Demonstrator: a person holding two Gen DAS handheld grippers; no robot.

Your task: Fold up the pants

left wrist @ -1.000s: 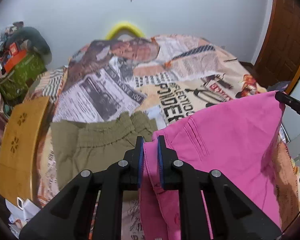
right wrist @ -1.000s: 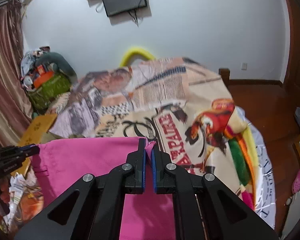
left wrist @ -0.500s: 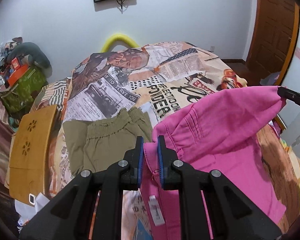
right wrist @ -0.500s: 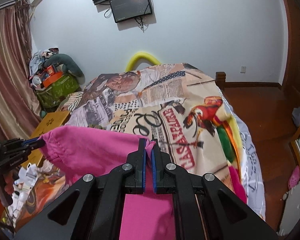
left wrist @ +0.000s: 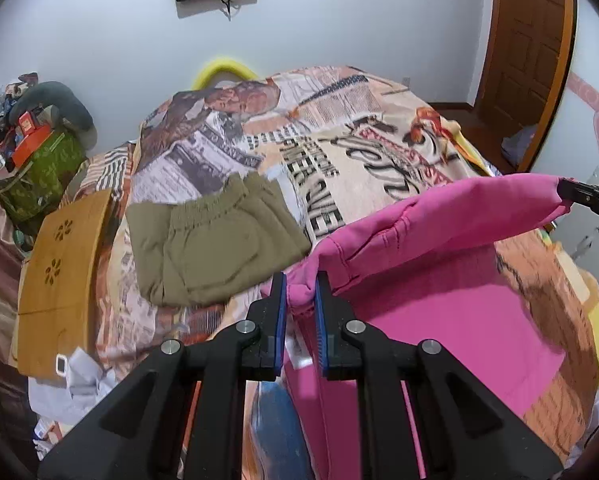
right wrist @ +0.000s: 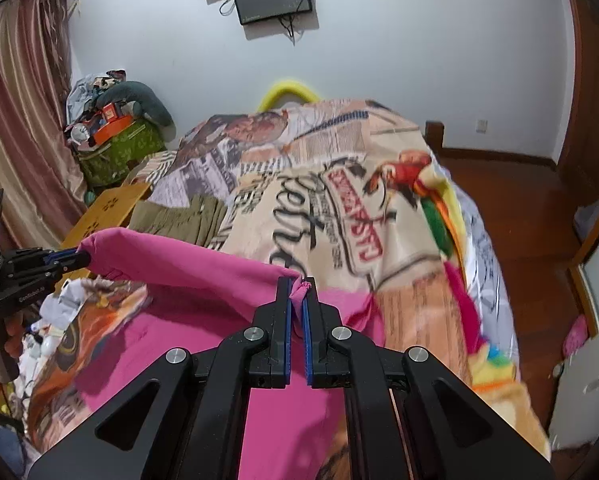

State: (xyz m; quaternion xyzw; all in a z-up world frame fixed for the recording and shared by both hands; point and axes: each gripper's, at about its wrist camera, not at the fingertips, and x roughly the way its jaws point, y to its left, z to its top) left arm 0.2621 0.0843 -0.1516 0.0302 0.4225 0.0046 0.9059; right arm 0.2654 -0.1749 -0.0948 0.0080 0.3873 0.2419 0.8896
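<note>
Pink pants (left wrist: 439,240) hang by their upper edge between my two grippers above the bed, the rest draping down onto the bedspread (left wrist: 439,320). My left gripper (left wrist: 299,292) is shut on one end of that edge. My right gripper (right wrist: 297,292) is shut on the other end; the pants (right wrist: 187,272) stretch left from it to the left gripper (right wrist: 65,258). The right gripper's tip shows at the right edge of the left wrist view (left wrist: 579,194).
Folded olive-green pants (left wrist: 207,240) lie on the printed bedspread (left wrist: 339,140) to the left. A wooden board (left wrist: 59,264) lies at the bed's left edge. A cluttered green bag (left wrist: 35,176) sits beyond it. A wooden floor (right wrist: 519,216) lies right of the bed.
Both grippers have risen and pulled back, lifting the pink pants' held edge higher. The cloth no longer hides the olive pants, and more of the bed shows.
</note>
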